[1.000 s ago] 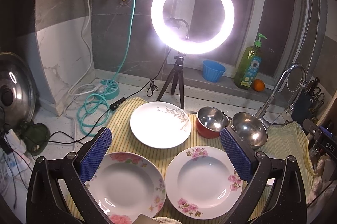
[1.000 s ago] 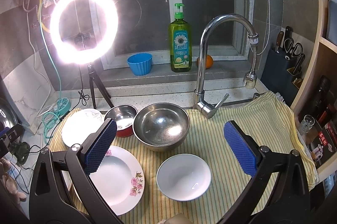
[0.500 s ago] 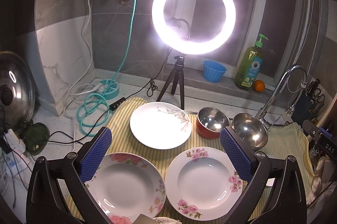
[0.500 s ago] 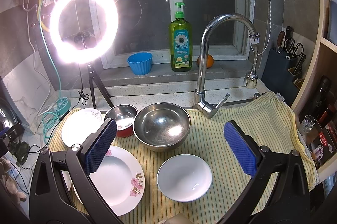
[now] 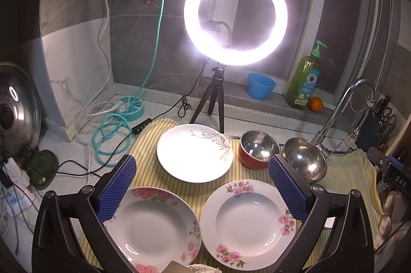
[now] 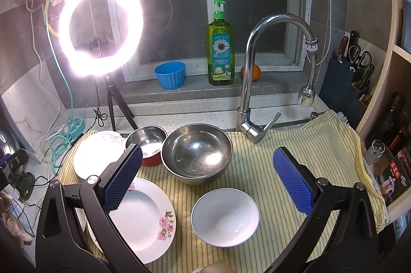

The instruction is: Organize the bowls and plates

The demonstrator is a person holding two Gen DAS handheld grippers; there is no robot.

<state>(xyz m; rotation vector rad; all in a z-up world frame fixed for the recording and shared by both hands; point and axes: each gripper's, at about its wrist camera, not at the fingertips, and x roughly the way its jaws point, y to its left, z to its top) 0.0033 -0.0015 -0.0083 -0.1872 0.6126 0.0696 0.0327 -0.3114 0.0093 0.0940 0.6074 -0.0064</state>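
Each hand-held gripper [image 5: 203, 192] [image 6: 208, 180] has glossy black arms; blue textured pads [image 5: 117, 187]; silver screws [image 6: 91, 179].

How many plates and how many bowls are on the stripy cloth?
Plates: 3, two pink-flower plates and a leaf plate
Bowls: 3, a red bowl, a steel bowl and a white bowl
Total: 6

Speckled counter [image 6: 195, 119] has a yellow striped cloth [image 6: 295, 152] over it. Plates [image 5: 246, 219] left, steel bowls [image 6: 196, 153] far, white bowl [image 6: 224, 220] near.
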